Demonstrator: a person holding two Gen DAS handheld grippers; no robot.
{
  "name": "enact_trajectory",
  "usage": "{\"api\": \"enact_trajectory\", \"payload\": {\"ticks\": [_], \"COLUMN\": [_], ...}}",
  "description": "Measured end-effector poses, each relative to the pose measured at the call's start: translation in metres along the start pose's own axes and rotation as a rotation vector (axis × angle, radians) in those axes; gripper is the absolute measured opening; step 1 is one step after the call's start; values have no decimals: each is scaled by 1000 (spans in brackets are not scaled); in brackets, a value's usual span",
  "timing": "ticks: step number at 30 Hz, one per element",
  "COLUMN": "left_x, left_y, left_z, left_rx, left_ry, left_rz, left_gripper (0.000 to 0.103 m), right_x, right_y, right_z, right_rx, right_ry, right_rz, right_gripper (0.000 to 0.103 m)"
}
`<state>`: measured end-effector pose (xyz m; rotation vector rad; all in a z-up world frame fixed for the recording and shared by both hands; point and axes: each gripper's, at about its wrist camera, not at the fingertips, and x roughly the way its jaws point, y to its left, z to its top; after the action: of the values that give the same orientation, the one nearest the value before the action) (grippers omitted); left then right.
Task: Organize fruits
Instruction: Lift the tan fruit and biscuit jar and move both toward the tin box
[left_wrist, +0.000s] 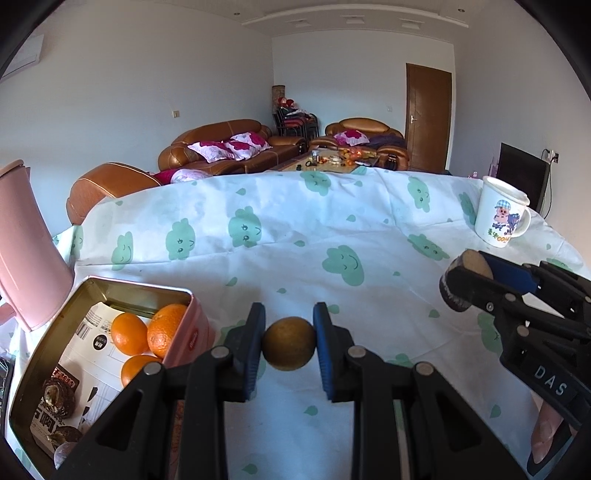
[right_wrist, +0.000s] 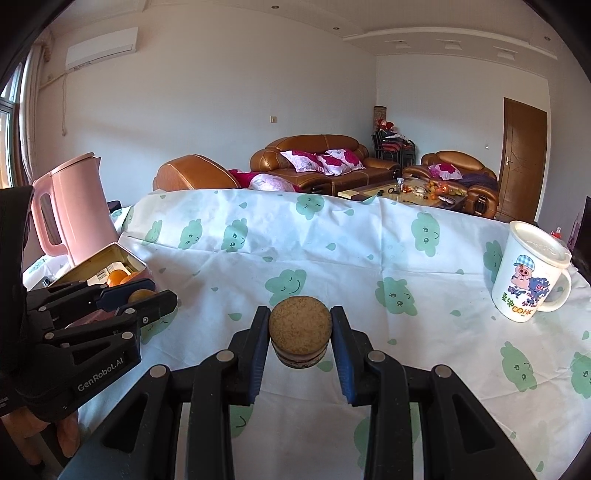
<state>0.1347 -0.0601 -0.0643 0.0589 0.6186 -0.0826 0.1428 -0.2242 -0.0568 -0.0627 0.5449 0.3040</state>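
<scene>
— What's left of the white mug (right_wrist: 528, 273)?
— Three oranges (left_wrist: 147, 338) in one pink tin (left_wrist: 186, 334). The left gripper (left_wrist: 289, 341) clamps one brownish fruit (left_wrist: 289, 343) beside it.
— And nearer the mug?
— The right gripper (right_wrist: 300, 334), held level above the cloth (right_wrist: 332, 243), pinches one round cork-topped piece (right_wrist: 300, 328).

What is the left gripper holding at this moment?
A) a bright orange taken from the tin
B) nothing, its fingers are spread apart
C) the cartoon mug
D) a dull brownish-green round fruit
D: the left gripper is closed on a dull brownish-green round fruit, pinched between its blue pads, while the bright oranges lie in the tin and the cartoon mug stands on the cloth.
</scene>
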Motion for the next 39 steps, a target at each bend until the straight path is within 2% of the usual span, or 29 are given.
{"api": "enact_trajectory", "payload": {"ticks": [10, 28, 39], "left_x": [-10, -23, -39], "left_y": [-4, -7, 12], "left_z": [-2, -13, -22], "left_rx": [19, 18, -14], "left_ry": [-43, -15, -7], "left_rz": [14, -24, -15], "left_gripper": [27, 28, 28], "right_x": [-10, -17, -24], "right_y": [4, 20, 39], "right_z": [-3, -9, -9], "right_rx": [-5, -27, -37], "right_ry": [-30, -21, -23], "right_rz": [8, 40, 89], "right_gripper": [34, 34, 34]}}
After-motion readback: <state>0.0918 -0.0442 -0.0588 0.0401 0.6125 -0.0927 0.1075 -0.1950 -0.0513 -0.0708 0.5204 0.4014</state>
